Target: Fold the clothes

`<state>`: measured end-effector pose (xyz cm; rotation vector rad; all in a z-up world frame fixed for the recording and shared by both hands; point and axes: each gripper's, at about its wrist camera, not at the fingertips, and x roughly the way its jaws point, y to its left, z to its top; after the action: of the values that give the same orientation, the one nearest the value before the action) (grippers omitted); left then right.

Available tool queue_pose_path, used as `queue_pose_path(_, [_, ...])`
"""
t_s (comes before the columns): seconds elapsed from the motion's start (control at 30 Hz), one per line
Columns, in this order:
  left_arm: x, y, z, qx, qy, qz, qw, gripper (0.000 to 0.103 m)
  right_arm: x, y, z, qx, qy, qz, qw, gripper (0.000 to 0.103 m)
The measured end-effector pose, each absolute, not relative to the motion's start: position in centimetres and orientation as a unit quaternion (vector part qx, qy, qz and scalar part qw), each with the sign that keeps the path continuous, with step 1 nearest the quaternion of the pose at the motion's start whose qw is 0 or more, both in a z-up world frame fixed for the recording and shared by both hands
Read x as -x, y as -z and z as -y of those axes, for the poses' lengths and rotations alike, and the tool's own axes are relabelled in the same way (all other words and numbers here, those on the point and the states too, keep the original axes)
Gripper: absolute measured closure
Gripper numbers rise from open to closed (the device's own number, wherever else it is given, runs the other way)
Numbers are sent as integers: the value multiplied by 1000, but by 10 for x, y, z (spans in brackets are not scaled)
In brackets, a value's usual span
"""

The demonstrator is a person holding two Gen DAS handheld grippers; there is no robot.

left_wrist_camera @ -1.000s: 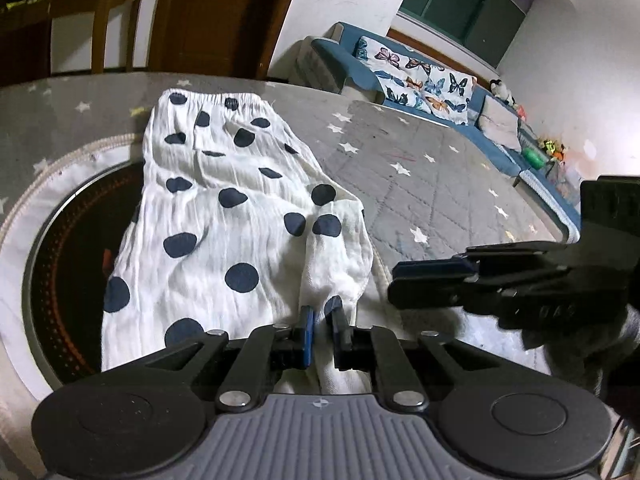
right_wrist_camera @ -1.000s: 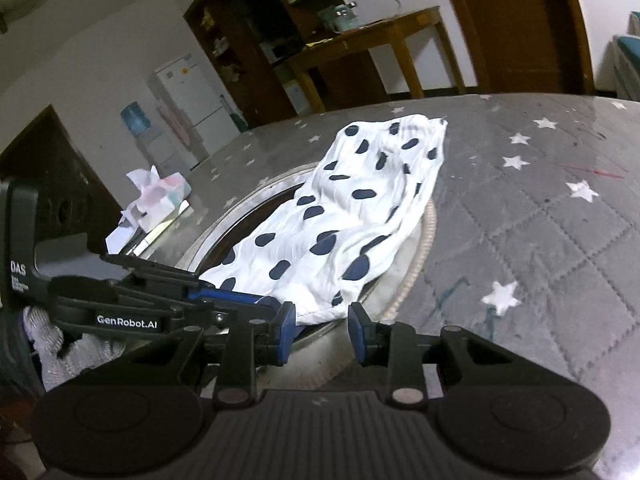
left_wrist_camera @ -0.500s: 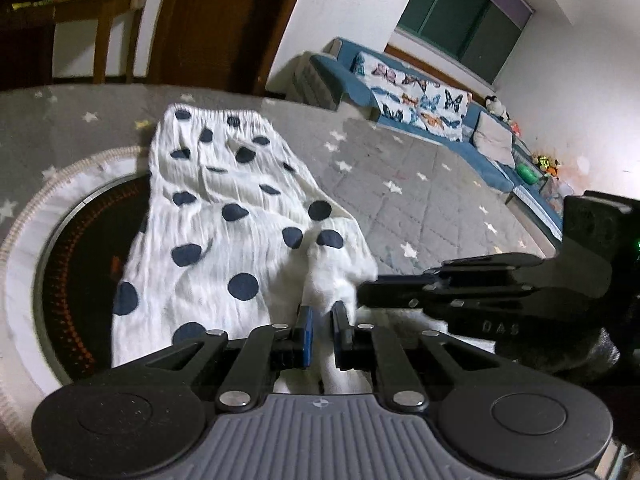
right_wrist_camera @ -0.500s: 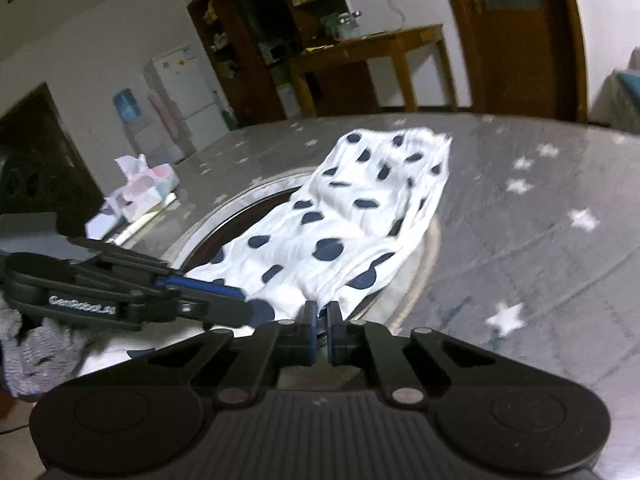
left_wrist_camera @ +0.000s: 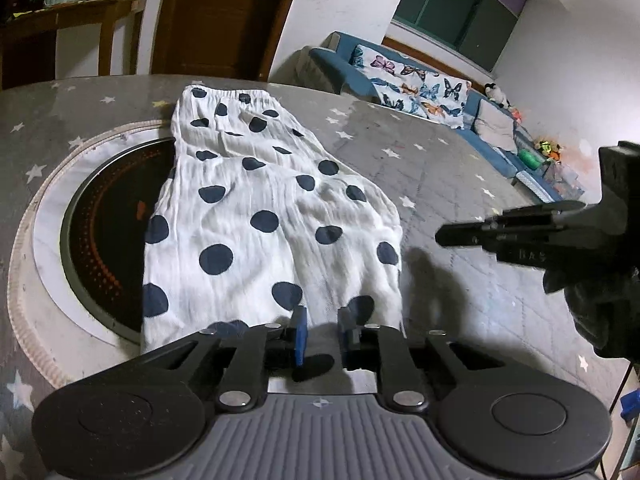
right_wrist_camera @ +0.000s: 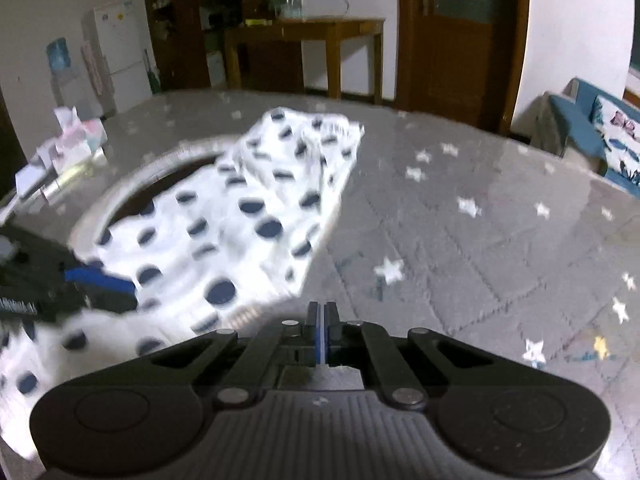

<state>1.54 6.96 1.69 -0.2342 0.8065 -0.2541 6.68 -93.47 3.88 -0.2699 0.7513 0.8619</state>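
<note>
Careful: your left gripper [left_wrist_camera: 320,330] is opening w/ the polka-dot garment [left_wrist_camera: 256,200] hem still between; right gripper [right_wrist_camera: 321,320] closed, empty. Hem may flop back, undoing fold.

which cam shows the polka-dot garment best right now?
Left wrist: the polka-dot garment is sharp and shown almost whole, from elastic waistband to near hem, lying partly over the round dark insert. Right wrist shows it motion-blurred, its near-left end running out of frame.

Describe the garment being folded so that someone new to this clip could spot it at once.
Start at the grey star-printed table cover and find the round dark inset with its pale ring. Draped partly over that inset lies the garment: white crinkled cloth with large navy dots and a gathered waistband at the far end, the only clothing there.
</note>
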Motion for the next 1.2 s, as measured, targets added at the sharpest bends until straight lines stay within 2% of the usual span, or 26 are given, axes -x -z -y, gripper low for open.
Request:
queue_pose_path(0.1, [-8, -18, -68, 109, 122, -386, 908, 82, -59, -52, 923, 121, -417, -338, 835, 95])
queue_pose_path(0.2, [1, -19, -69, 114, 124, -381, 909, 74, -55, -58, 901, 117, -433, -332, 830, 89])
queue_pose_path(0.3, [9, -19, -68, 108, 123, -372, 914, 72, -54, -49, 871, 129, -442, -341, 820, 79])
queue_pose_path(0.47, [18, -16, -67, 113, 127, -361, 917, 59, -59, -29, 843, 142, -440, -361, 810, 73])
queue_pose_path(0.73, [25, -12, -66, 126, 121, -344, 922, 54, -72, -11, 829, 159, -416, -380, 811, 71])
queue_pose_path(0.83, [28, -11, -64, 123, 121, -339, 925, 52, -75, -9, 828, 161, -409, -381, 814, 67])
queue_pose_path(1.2, [33, -8, -62, 121, 124, -328, 929, 47, -77, -23, 816, 166, -415, -366, 816, 64])
